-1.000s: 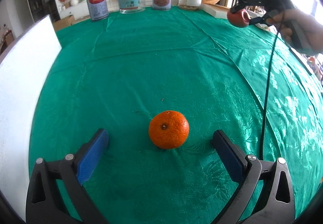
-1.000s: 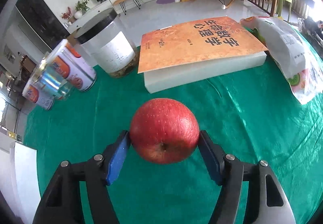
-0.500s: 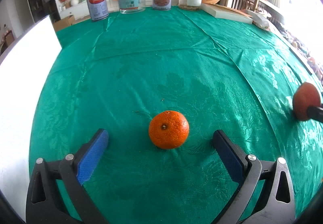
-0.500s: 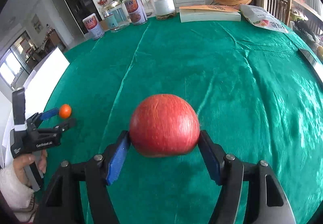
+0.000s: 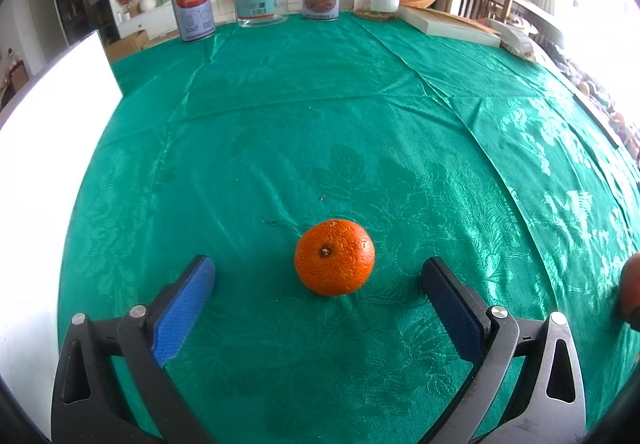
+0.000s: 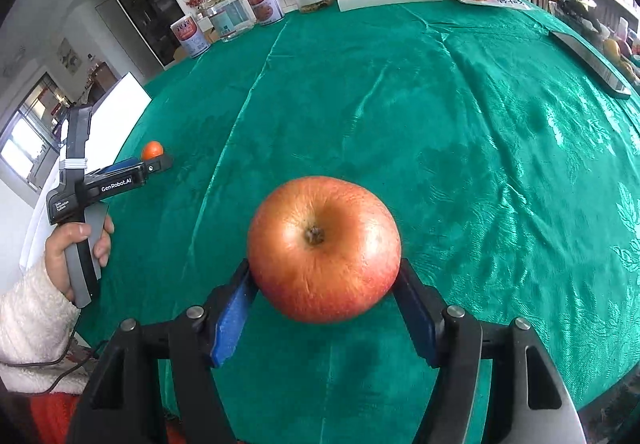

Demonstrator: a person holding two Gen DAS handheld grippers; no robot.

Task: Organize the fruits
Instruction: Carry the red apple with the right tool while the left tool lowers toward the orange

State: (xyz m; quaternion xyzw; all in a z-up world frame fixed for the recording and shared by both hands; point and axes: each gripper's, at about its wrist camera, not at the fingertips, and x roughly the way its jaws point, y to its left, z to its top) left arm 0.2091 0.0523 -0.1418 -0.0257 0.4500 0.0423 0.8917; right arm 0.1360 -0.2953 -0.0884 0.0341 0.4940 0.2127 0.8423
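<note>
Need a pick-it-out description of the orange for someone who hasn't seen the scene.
Start from the green tablecloth. Near its front edge, the open left gripper frames a small mandarin orange, resting untouched on the cloth. It is bright orange and pebbly, unlike the larger, smooth red apple in the right gripper.

A round, pebbly-skinned orange mandarin (image 5: 334, 256) sits stem-up on the cloth between spread left tongs, while a glossy red apple (image 6: 324, 248) is pinched between the right tongs.

Black-framed left gripper (image 5: 318, 278), blue pads, silver screws; fluffy white sleeve (image 6: 30, 320).
</note>
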